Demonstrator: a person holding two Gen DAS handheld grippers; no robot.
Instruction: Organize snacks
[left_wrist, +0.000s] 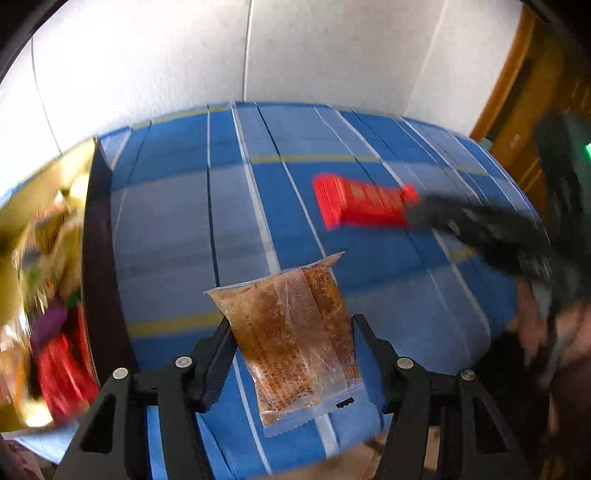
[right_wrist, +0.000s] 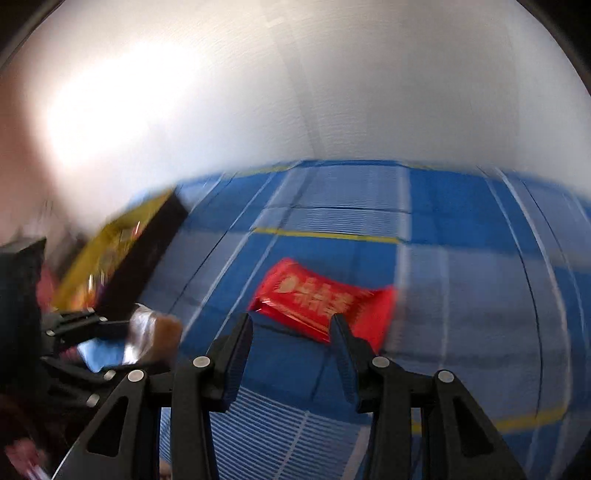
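- Left wrist view shows the left gripper (left_wrist: 291, 343) pinching a clear packet of brown snack (left_wrist: 295, 332) between its two fingers, lifted over the blue checked cloth (left_wrist: 177, 229).
- At the far left stands a yellow box (left_wrist: 44, 280) with a dark wall, holding blurred coloured snack packs.
- A red packet (left_wrist: 362, 201) lies flat on the cloth, farther off to the right.
- Right wrist view shows the right gripper (right_wrist: 293, 325) with its fingers parted and nothing between them; the red packet (right_wrist: 317, 299) lies just beyond the fingertips.
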